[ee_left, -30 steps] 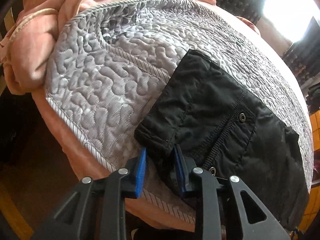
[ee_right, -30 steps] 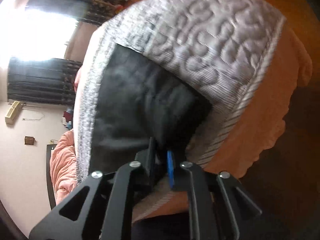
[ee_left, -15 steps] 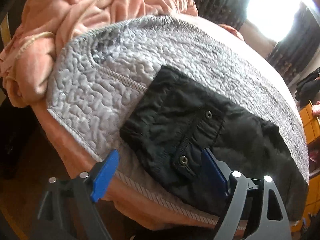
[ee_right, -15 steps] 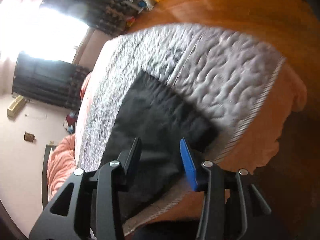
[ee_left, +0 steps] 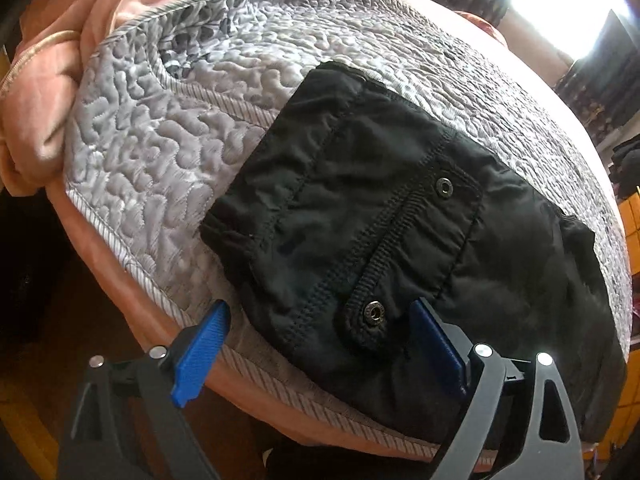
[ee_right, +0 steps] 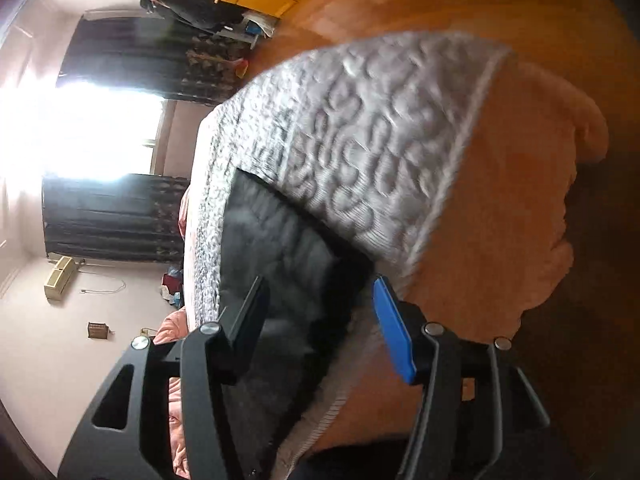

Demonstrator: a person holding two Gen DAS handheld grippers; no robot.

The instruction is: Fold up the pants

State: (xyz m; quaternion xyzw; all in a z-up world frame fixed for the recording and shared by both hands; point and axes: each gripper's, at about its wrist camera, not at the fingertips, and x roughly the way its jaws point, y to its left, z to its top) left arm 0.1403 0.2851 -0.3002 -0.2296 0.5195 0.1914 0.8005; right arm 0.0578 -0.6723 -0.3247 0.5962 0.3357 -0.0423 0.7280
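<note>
On the bed, atop the grey quilt [ee_left: 168,148], I see the black pants [ee_left: 360,216] folded into a long slab near the quilt's front edge. Their long axis runs from lower left to right in the left view, along that edge; the far end fades into shadow at the frame's right side. Two snaps [ee_left: 444,187] show on a pocket flap. My left hand-held gripper [ee_left: 316,344] has just been opening: its blue pads stand wide, straddling the pants' near corner without pressing it. In the blurred right view the pants [ee_right: 280,248] are a dark smear and seams are hard to make out. My right hand-held gripper [ee_right: 320,320] has also just been opening, with cloth between its jaws but not pinched. A pink blanket [ee_left: 48,92] bunches beyond the quilt.
</note>
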